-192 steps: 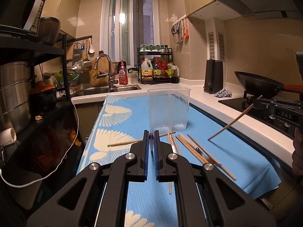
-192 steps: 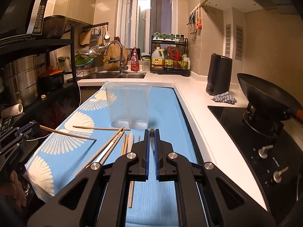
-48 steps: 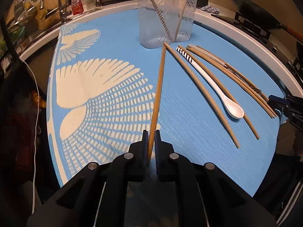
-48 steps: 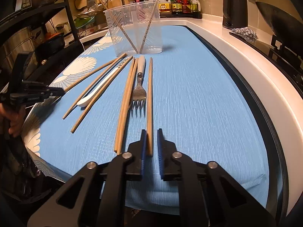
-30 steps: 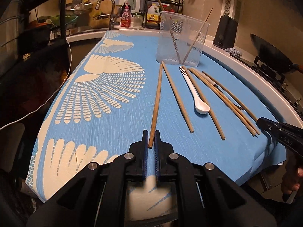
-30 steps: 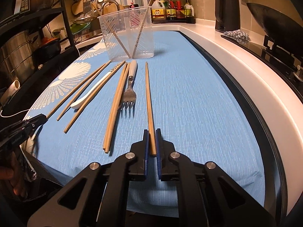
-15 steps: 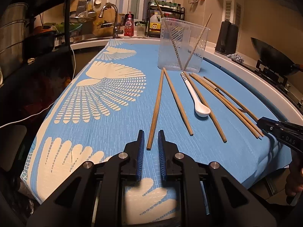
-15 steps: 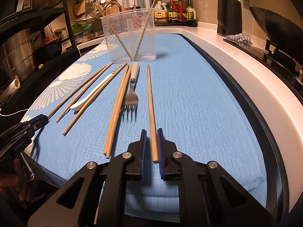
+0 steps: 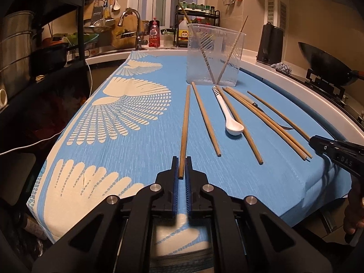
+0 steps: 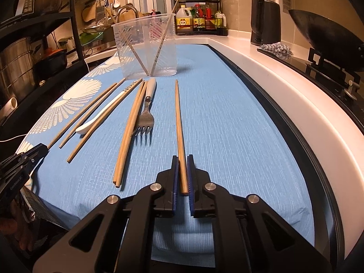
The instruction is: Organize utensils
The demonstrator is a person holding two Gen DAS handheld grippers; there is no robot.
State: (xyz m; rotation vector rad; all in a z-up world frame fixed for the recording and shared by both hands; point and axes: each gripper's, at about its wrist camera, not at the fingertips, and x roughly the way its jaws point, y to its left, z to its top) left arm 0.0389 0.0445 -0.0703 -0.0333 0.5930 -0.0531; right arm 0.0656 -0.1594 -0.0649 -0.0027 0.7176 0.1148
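Room: kitchen under warm light, with a window behind the sink faucet point(image 9: 130, 20), a black condiment rack point(image 10: 200, 18) of bottles and jars, hanging tools on the tiled wall, and a dark shelf unit holding steel pots on the left.
Counter: white worktop point(image 10: 302, 104) running past a black kettle-like appliance point(image 10: 265, 20), a crumpled cloth point(image 10: 276, 49) and a black wok point(image 10: 325, 36) on the stove.
Surface: blue mat point(image 10: 227, 118) with cream fan-shaped bird prints, spread over the counter and hanging over its near edge.
Container: clear plastic tub point(image 9: 215, 54) stands upright at the far end of the mat; two chopsticks lean crossed inside it.
Loose utensils: wooden chopsticks in a fan on the mat, a white spoon point(image 9: 229, 118) with a striped handle, and a metal fork point(image 10: 145, 116) with a pale handle beside a chopstick pair.
Left gripper point(image 9: 181, 167): jaws slightly apart, straddling the near end of the leftmost chopstick point(image 9: 184, 125), which lies on the mat; contact cannot be told.
Right gripper point(image 10: 182, 170): jaws narrowly spread either side of the rightmost chopstick point(image 10: 178, 122), which lies apart from the others.
Writing: "DAS" on the right gripper's side in the left view; faint lettering on the left gripper in the right view, unreadable; a yellow label on an oil jug point(image 10: 183, 17), characters too small to read.
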